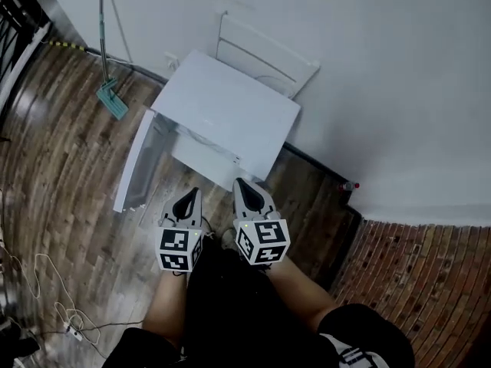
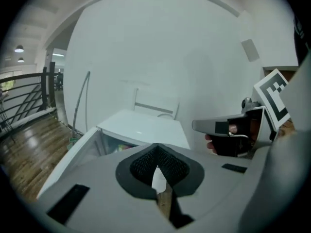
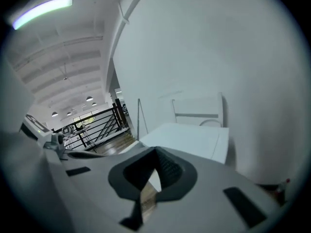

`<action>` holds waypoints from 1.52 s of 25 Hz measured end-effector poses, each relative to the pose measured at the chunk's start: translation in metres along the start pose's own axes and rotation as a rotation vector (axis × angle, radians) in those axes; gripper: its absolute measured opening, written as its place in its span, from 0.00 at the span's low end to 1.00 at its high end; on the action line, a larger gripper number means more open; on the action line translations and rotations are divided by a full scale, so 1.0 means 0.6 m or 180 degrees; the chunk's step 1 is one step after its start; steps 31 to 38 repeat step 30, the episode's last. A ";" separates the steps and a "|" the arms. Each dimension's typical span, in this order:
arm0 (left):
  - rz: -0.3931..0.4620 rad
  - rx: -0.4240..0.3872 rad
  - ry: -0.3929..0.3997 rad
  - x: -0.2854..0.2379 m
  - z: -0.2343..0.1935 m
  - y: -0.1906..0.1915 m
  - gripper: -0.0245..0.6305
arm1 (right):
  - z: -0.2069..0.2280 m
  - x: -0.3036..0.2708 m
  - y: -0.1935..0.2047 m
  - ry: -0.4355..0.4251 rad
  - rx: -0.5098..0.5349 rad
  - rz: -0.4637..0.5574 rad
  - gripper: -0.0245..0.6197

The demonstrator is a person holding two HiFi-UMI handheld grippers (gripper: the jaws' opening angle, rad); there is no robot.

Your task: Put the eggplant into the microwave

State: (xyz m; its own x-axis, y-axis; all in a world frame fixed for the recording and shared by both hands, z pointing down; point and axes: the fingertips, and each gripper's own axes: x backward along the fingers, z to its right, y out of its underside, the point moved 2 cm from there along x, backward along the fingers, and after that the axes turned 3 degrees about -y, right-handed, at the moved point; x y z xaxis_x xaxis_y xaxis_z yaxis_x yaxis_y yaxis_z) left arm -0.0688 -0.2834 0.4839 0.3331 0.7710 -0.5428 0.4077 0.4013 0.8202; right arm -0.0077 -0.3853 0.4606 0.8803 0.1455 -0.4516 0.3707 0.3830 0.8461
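Observation:
A white microwave [image 1: 230,106] stands on the wooden floor against the wall, its door [image 1: 136,159] swung open to the left. The left gripper view looks over the same microwave [image 2: 141,127], where a faint coloured patch shows inside the cavity; I cannot tell what it is. No eggplant is plainly visible in any view. My left gripper [image 1: 188,199] and right gripper [image 1: 244,184] are held side by side in front of the microwave, well above the floor. Both are shut with nothing between their jaws. The right gripper [image 2: 228,127] also appears beside the left one.
A white folded frame [image 1: 265,52] leans on the wall behind the microwave. A green-headed mop [image 1: 113,98] stands at the left. Cables [image 1: 46,290] lie on the floor at the lower left. Brick paving [image 1: 430,267] begins at the right. A black railing [image 3: 92,123] runs in the distance.

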 end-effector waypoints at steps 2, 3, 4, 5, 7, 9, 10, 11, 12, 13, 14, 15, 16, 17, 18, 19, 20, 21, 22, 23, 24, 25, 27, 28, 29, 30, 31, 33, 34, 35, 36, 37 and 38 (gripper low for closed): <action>0.0116 -0.0011 -0.0026 0.026 0.008 -0.065 0.04 | -0.010 0.018 -0.061 0.0058 0.0098 0.0164 0.05; 0.0198 -0.0014 -0.0056 0.037 0.007 -0.100 0.04 | -0.015 0.024 -0.092 0.0076 0.0128 0.0254 0.05; 0.0276 -0.0012 -0.0093 0.049 0.007 -0.132 0.04 | -0.022 0.030 -0.121 0.0085 0.0144 0.0327 0.05; 0.0343 -0.0004 -0.0131 0.062 0.008 -0.162 0.04 | -0.028 0.040 -0.147 0.0088 0.0151 0.0377 0.05; 0.0435 -0.0005 -0.0177 0.089 0.019 -0.213 0.04 | -0.040 0.065 -0.190 0.0079 0.0160 0.0439 0.05; 0.0495 -0.0063 -0.0191 0.113 0.039 -0.251 0.04 | -0.048 0.093 -0.223 0.0068 0.0194 0.0511 0.05; 0.0526 -0.0112 -0.0198 0.121 0.051 -0.266 0.04 | -0.047 0.107 -0.239 0.0063 0.0224 0.0565 0.05; 0.0564 -0.0168 -0.0206 0.126 0.062 -0.282 0.04 | -0.045 0.120 -0.255 0.0058 0.0257 0.0633 0.05; 0.0608 -0.0225 -0.0215 0.131 0.071 -0.297 0.04 | -0.043 0.130 -0.272 0.0051 0.0285 0.0710 0.05; 0.0651 -0.0273 -0.0220 0.137 0.076 -0.311 0.04 | -0.044 0.137 -0.288 0.0042 0.0305 0.0783 0.05; 0.0688 -0.0306 -0.0220 0.143 0.077 -0.322 0.04 | -0.049 0.142 -0.301 0.0034 0.0318 0.0844 0.05; 0.0717 -0.0323 -0.0217 0.150 0.075 -0.330 0.04 | -0.058 0.146 -0.311 0.0028 0.0332 0.0890 0.05; 0.0741 -0.0330 -0.0209 0.157 0.070 -0.335 0.04 | -0.069 0.147 -0.319 0.0023 0.0350 0.0921 0.05; 0.0759 -0.0328 -0.0191 0.163 0.064 -0.341 0.04 | -0.081 0.147 -0.326 0.0019 0.0370 0.0940 0.05; 0.0771 -0.0316 -0.0156 0.166 0.060 -0.348 0.04 | -0.091 0.145 -0.334 0.0016 0.0388 0.0945 0.05; 0.0775 -0.0295 -0.0105 0.166 0.057 -0.356 0.04 | -0.099 0.142 -0.343 0.0014 0.0401 0.0938 0.05; 0.0769 -0.0270 -0.0051 0.166 0.055 -0.363 0.04 | -0.106 0.138 -0.349 0.0013 0.0411 0.0926 0.05; 0.0757 -0.0250 -0.0007 0.166 0.053 -0.365 0.04 | -0.113 0.135 -0.352 0.0014 0.0419 0.0918 0.05; 0.0744 -0.0240 0.0017 0.166 0.052 -0.363 0.04 | -0.118 0.133 -0.348 0.0018 0.0425 0.0915 0.05; 0.0735 -0.0238 0.0026 0.167 0.051 -0.357 0.04 | -0.122 0.133 -0.342 0.0020 0.0428 0.0916 0.05; 0.0732 -0.0241 0.0022 0.167 0.049 -0.354 0.04 | -0.125 0.133 -0.338 0.0020 0.0431 0.0918 0.05; 0.0734 -0.0246 0.0011 0.165 0.048 -0.355 0.04 | -0.125 0.131 -0.337 0.0019 0.0434 0.0923 0.05; 0.0745 -0.0256 -0.0016 0.156 0.046 -0.360 0.04 | -0.118 0.125 -0.341 0.0025 0.0440 0.0930 0.05; 0.0748 -0.0262 -0.0027 0.150 0.047 -0.361 0.04 | -0.111 0.122 -0.341 0.0030 0.0438 0.0933 0.05; 0.0749 -0.0269 -0.0036 0.144 0.049 -0.359 0.04 | -0.104 0.119 -0.340 0.0036 0.0435 0.0935 0.05; 0.0750 -0.0276 -0.0044 0.137 0.051 -0.357 0.04 | -0.096 0.117 -0.338 0.0042 0.0431 0.0938 0.05; 0.0750 -0.0276 -0.0044 0.137 0.051 -0.357 0.04 | -0.096 0.117 -0.338 0.0042 0.0431 0.0938 0.05; 0.0750 -0.0276 -0.0044 0.137 0.051 -0.357 0.04 | -0.096 0.117 -0.338 0.0042 0.0431 0.0938 0.05; 0.0750 -0.0276 -0.0044 0.137 0.051 -0.357 0.04 | -0.096 0.117 -0.338 0.0042 0.0431 0.0938 0.05; 0.0750 -0.0276 -0.0044 0.137 0.051 -0.357 0.04 | -0.096 0.117 -0.338 0.0042 0.0431 0.0938 0.05; 0.0750 -0.0276 -0.0044 0.137 0.051 -0.357 0.04 | -0.096 0.117 -0.338 0.0042 0.0431 0.0938 0.05; 0.0750 -0.0276 -0.0044 0.137 0.051 -0.357 0.04 | -0.096 0.117 -0.338 0.0042 0.0431 0.0938 0.05; 0.0750 -0.0276 -0.0044 0.137 0.051 -0.357 0.04 | -0.096 0.117 -0.338 0.0042 0.0431 0.0938 0.05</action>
